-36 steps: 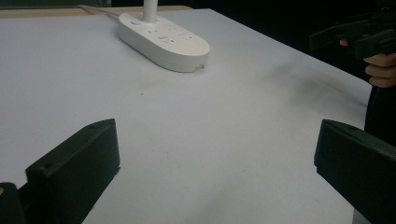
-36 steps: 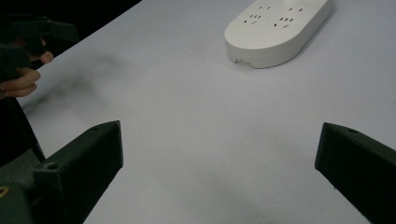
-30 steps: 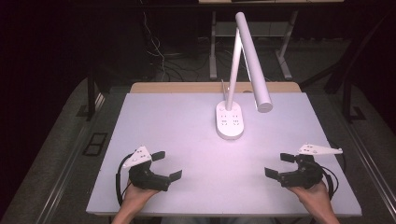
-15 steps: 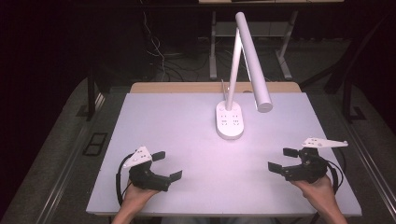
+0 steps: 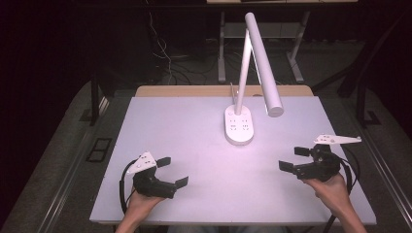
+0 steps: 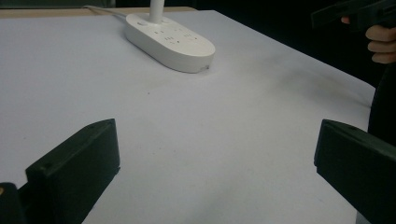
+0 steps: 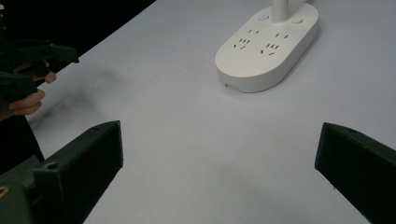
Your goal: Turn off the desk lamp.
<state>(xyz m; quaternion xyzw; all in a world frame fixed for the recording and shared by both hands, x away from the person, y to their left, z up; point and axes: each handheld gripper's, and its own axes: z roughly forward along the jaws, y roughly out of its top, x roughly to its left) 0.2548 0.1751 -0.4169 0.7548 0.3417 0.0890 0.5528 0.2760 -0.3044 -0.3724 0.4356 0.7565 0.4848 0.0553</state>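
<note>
Your left gripper (image 5: 171,171) sits near the table's (image 5: 184,126) front left, jaws spread wide and empty. Your right gripper (image 5: 294,158) is at the front right, likewise wide and empty. The white desk lamp (image 5: 239,126) stands between them, farther back, untouched.

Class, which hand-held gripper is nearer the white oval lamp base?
Right, narrowly. The right hand-held gripper sits beside and below the white oval lamp base; the left hand-held gripper lies farther, toward the near-left corner.

Matt white table (image 5: 184,145), glossy plastic lamp base (image 5: 239,126), matt black tongs (image 5: 170,172)
</note>
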